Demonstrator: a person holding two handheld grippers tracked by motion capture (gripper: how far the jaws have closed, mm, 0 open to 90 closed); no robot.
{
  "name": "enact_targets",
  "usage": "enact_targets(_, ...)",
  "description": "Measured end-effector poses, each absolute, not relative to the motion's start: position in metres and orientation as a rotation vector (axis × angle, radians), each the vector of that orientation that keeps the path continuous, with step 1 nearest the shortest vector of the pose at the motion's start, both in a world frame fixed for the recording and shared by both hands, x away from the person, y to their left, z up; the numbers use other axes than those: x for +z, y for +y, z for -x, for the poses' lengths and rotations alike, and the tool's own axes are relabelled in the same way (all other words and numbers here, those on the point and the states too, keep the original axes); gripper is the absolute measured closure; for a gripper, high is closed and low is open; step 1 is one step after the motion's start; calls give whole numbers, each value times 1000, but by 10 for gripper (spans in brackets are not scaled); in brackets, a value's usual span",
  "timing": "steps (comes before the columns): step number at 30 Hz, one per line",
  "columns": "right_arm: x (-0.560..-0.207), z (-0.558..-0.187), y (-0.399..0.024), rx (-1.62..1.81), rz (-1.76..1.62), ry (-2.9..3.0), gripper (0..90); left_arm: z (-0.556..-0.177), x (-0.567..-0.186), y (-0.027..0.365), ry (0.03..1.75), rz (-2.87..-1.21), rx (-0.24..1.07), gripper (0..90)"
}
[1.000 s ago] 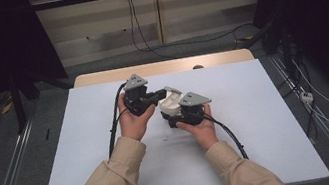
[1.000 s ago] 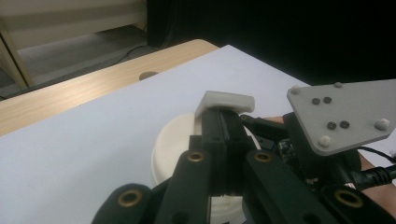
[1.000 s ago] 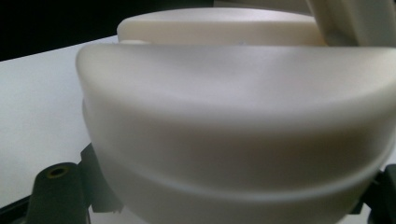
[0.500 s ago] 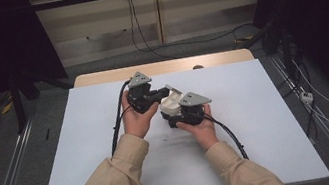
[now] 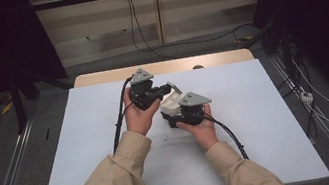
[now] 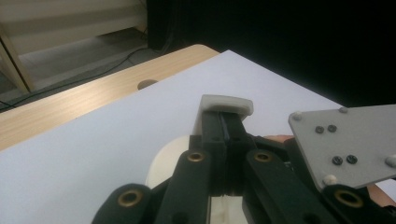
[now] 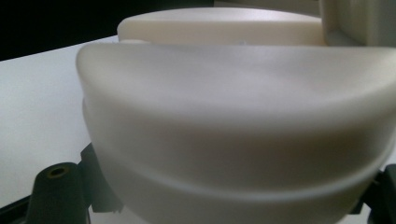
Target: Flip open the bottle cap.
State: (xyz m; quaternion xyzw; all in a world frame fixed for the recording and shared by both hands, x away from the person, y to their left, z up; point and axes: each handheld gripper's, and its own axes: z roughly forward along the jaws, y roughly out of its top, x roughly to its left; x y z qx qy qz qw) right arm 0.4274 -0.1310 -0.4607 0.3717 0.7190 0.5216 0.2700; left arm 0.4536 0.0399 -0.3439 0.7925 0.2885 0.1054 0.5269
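A cream plastic case (image 5: 170,103) sat near the middle of the table (image 5: 87,156), between the two grippers, just off the white surface as far as the high view could show. It looked like a rounded, clam-like box with a curved front wall; the right gripper view showed that wall close up, with a seam or lip running along it and a second rounded part behind.

The right gripper (image 5: 184,114) was clamped on the lower body of the case, its jaws closed against the sides. The left gripper (image 6: 225,140) had its jaws pressed together on a small flat tab (image 6: 227,103) that stood up from the case, probably a latch or the edge of the lid.

As a judgement, the work seemed to be at its start or middle: both holds were made, the case was steadied, but the lid did not look swung open yet. What remained was likely to pull or lift the tab while the right hand held the body still.

The long axis of the case seemed to run roughly from the near right to the far left of the table, with the tab end pointing away from the person and to the left, though the hands hid much of it.
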Motion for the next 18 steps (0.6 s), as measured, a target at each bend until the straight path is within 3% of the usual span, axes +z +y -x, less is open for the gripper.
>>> enact_targets(18,-460,-427,-131,1403,-1001,1939,188,-457,-341,32,683,-1896,254,900)
